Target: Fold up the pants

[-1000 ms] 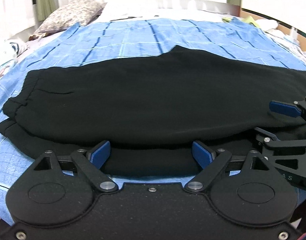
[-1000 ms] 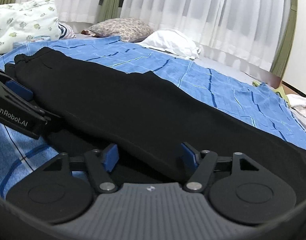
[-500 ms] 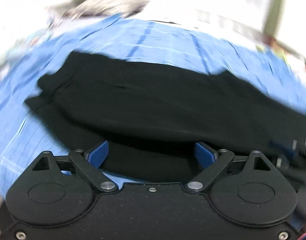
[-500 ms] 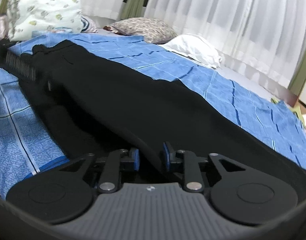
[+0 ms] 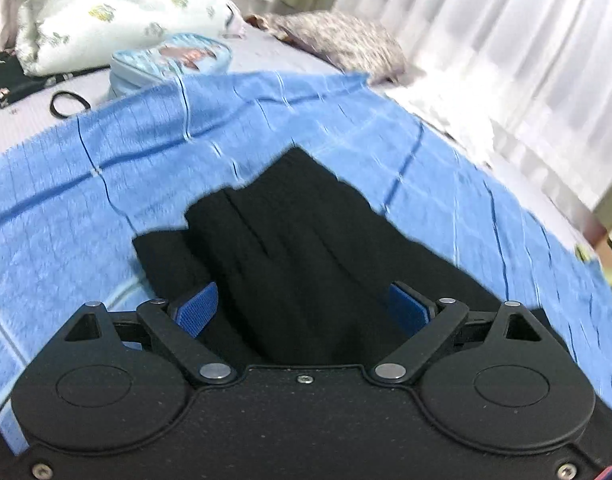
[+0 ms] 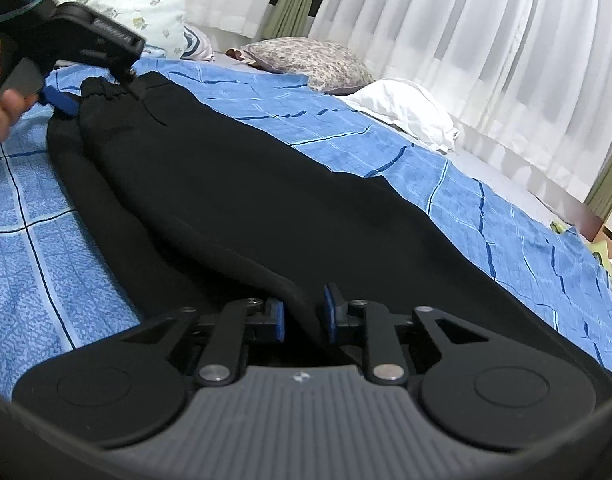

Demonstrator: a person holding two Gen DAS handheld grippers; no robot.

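Observation:
Black pants (image 6: pixel 242 200) lie folded lengthwise on a blue checked blanket (image 6: pixel 34 248). My right gripper (image 6: pixel 303 312) is shut on a fold of the pants' near edge. My left gripper (image 5: pixel 306 304) is open, its blue pads (image 5: pixel 198 308) spread on either side of the waistband end (image 5: pixel 290 232). It also shows in the right wrist view (image 6: pixel 62 102) at the far left, held by a hand at the elastic waistband (image 6: pixel 102 92).
The blue blanket (image 5: pixel 86 200) covers a bed. A patterned pillow (image 6: pixel 306 60), a white pillow (image 6: pixel 406 112) and a floral bundle (image 6: pixel 138 8) lie at the back. A round blue pouch (image 5: pixel 170 60) sits beyond the blanket edge. White curtains hang behind.
My right gripper has closed on the pants' edge. My left gripper has moved left along the pants to the waistband end, still open.

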